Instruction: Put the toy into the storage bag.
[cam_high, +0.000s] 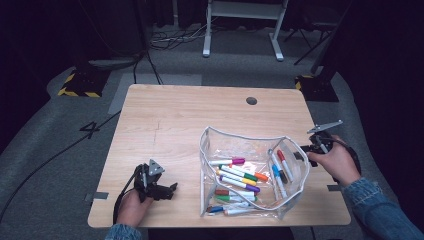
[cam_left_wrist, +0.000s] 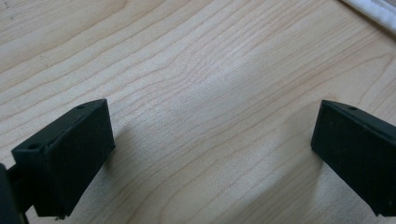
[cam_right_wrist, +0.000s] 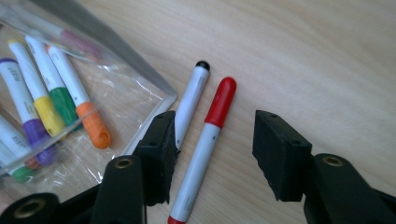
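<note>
A clear plastic pouch (cam_high: 250, 172) with a white zipper edge is lying open on the near right part of the light wooden tabletop (cam_high: 175, 125), holding a loose spread of white-barrelled markers (cam_high: 237, 175) with caps in purple, green, orange, yellow, brown and blue. In the right gripper view, a red-capped marker (cam_right_wrist: 205, 140) and a black-capped marker (cam_right_wrist: 191, 100) are lying side by side on bare wood just beside the pouch's corner (cam_right_wrist: 140, 112), while orange, green, yellow and purple caps are showing through the plastic. The right tongs (cam_right_wrist: 212, 149), gripped by the person's right hand (cam_high: 337, 162) at the pouch's right edge, are standing moderately open with the jaws straddling the red-capped marker; the near jaw is overlapping the black-capped marker's barrel, and whether either jaw is touching a marker cannot be told. The left tongs (cam_left_wrist: 212, 154), held in the left hand (cam_high: 132, 205) near the front left corner of the tabletop and well apart from the pouch, are gaping wide over bare wood, holding nothing
</note>
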